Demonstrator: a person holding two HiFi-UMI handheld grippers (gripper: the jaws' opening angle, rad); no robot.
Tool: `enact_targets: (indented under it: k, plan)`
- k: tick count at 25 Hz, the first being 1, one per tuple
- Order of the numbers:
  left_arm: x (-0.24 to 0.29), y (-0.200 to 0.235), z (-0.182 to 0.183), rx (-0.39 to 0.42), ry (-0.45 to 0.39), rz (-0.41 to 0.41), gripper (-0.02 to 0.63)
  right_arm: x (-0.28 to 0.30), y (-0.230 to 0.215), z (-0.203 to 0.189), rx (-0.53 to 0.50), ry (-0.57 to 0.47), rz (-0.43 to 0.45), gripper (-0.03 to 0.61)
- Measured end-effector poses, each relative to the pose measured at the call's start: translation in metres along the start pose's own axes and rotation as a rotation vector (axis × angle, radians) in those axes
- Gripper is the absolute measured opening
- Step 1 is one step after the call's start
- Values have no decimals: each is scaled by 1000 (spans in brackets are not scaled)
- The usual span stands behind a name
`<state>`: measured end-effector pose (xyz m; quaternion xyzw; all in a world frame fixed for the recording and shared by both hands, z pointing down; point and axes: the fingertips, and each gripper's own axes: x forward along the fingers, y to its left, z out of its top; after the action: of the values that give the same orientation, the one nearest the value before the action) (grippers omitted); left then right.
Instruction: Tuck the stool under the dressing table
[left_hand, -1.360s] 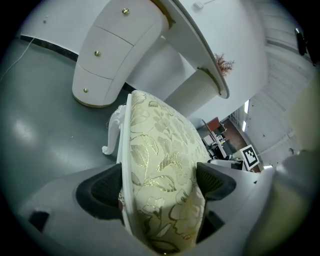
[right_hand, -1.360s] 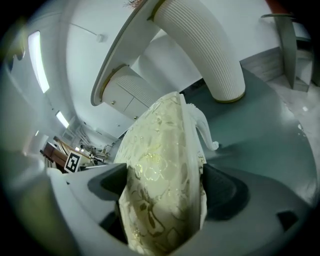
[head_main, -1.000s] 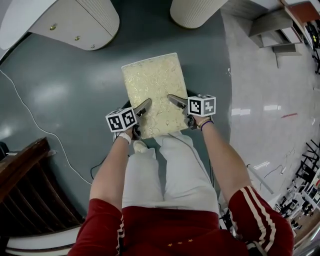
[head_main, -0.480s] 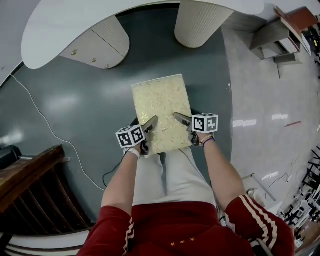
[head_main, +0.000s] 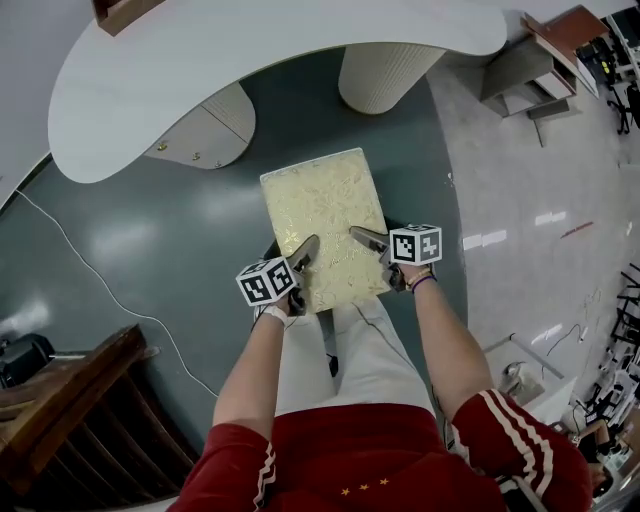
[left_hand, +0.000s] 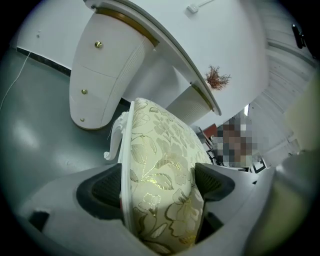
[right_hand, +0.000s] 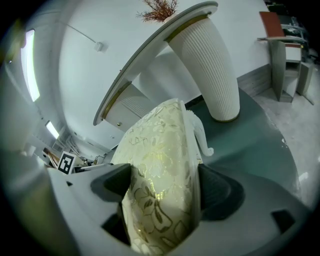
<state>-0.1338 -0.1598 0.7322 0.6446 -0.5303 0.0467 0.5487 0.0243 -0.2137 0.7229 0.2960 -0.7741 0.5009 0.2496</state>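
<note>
The only print in sight is the black-and-white square markers on the cube of each gripper; they carry patterns, not words.

The stool (head_main: 325, 225), a rectangular seat in cream fabric with a gold floral weave and white curled legs (left_hand: 114, 142), stands on the dark grey-green floor (head_main: 130, 240) in front of the dressing table (head_main: 250, 70). Its far edge points at the gap between the drawer pedestal (head_main: 205, 135) and the ribbed leg (head_main: 380, 75), and it sits short of the table's front edge, with a strip of bare floor between them. In the head view the gap looks somewhat wider than the seat.

The left gripper (head_main: 305, 252) is clamped on the seat's near left corner, and its own view shows the cushion filling the space between the dark pads. The right gripper (head_main: 366, 238) is clamped the same way on the near right edge. The person's legs are just behind the stool's near edge.

A thin white cable (head_main: 70, 250) runs across the floor well to the left. Dark wooden furniture (head_main: 60, 420) stands at the near left. Right of the ribbed leg the floor changes to pale tiles (head_main: 520, 230). A reddish dried sprig (left_hand: 216, 77) shows at the edge of the table top.
</note>
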Motion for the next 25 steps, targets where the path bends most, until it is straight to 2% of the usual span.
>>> enact_targets:
  k: [6,11,21,25]
  plan:
    - [-5,5,58,70,18,-52,453,10,32,35,32,-87,-27,416]
    - [5,5,100,106,-26,-72,453,20,38,70,25,-150,-30,414]
    - [79,24,164,102,-131,-84,453,75,-5,146,-60,-188,-29,416]
    - [107,39,179,120,-165,-82,453,101,-26,162,-75,-211,-13,414]
